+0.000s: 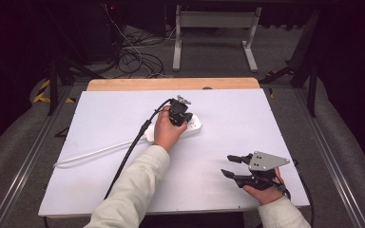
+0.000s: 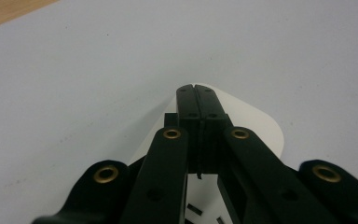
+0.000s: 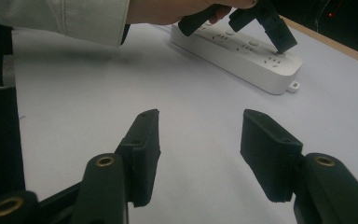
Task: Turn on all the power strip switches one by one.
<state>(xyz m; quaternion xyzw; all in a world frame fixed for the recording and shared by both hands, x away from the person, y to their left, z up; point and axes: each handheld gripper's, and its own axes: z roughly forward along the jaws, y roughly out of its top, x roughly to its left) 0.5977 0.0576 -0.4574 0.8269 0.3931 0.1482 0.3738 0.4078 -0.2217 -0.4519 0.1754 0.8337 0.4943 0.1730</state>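
Observation:
A white power strip (image 1: pixel 193 126) lies across the middle of the white table top (image 1: pixel 228 118); its sockets face up, as the right gripper view of the strip (image 3: pixel 242 58) shows. My left gripper (image 1: pixel 179 117) is shut, with nothing between its jaws, and points down at the strip's far end (image 2: pixel 261 126). In the right gripper view the left gripper (image 3: pixel 283 45) has its tips right at the socket face near the strip's end. My right gripper (image 1: pixel 226 165) hovers open near the front right of the table, and nothing lies between its pads (image 3: pixel 144 140).
The strip's white cord (image 1: pixel 95 152) runs left across the table toward its left edge. A wooden strip (image 1: pixel 171 84) borders the far side. Beyond it are a metal table frame (image 1: pixel 214 28) and loose cables on the floor (image 1: pixel 133 57).

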